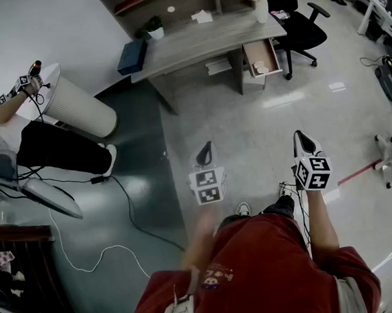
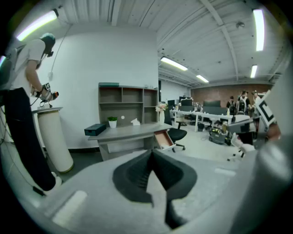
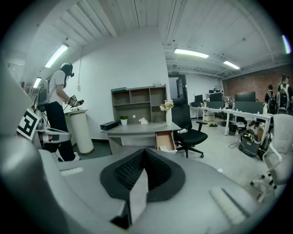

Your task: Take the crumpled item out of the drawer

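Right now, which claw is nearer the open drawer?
Right, slightly. The right claw is almost straight in front of the drawer. The left claw sits further off to the left in the head view. Both are well short of it.

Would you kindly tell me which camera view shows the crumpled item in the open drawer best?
The head view: it looks down into the open drawer, so the pale crumpled item shows against the drawer's floor. The right gripper view shows it only as a small pale lump near the drawer's front; in the left gripper view I cannot make it out.
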`<state>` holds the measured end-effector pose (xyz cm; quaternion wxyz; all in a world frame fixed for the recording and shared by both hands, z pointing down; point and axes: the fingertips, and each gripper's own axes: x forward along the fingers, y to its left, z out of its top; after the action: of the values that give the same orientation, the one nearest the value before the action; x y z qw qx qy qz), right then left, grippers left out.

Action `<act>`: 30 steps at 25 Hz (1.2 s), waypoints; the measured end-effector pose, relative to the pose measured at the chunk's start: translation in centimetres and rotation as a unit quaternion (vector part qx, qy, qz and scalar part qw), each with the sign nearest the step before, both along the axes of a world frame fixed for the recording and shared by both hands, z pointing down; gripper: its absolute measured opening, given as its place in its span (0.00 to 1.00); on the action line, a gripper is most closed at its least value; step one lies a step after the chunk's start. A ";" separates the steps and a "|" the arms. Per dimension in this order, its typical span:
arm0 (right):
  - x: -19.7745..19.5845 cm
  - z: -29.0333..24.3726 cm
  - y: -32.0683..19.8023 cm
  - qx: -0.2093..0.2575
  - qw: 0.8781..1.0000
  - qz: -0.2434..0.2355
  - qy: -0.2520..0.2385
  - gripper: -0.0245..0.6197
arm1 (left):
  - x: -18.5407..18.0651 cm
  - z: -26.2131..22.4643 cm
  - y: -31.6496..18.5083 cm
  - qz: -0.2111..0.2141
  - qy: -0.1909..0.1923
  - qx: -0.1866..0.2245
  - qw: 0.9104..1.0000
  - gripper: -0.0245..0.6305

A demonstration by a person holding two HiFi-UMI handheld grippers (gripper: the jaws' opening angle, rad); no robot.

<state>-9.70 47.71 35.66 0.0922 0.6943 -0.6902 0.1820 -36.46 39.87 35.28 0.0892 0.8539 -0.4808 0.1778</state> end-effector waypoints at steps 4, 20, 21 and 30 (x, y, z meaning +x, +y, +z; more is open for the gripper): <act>1.6 -0.5 -0.8 0.000 1.000 -0.006 0.001 0.04 | 1.8 -0.8 -0.6 -0.004 0.003 0.004 1.000 0.03; 9.3 -1.5 -2.7 0.020 0.999 -0.023 -0.025 0.04 | 10.9 -2.3 -1.6 -0.007 -0.005 0.006 1.000 0.03; 10.0 -1.5 -2.7 0.022 0.999 -0.024 -0.027 0.04 | 11.7 -2.3 -1.6 -0.006 -0.006 0.006 1.000 0.03; 16.2 -1.4 -3.3 0.037 0.998 -0.043 -0.016 0.15 | 19.9 -2.3 -2.0 0.002 -0.012 0.000 1.000 0.03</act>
<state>6.50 44.44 34.27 0.0631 0.6639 -0.7271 0.1630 -16.51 37.89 33.00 0.0833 0.8527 -0.4800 0.1884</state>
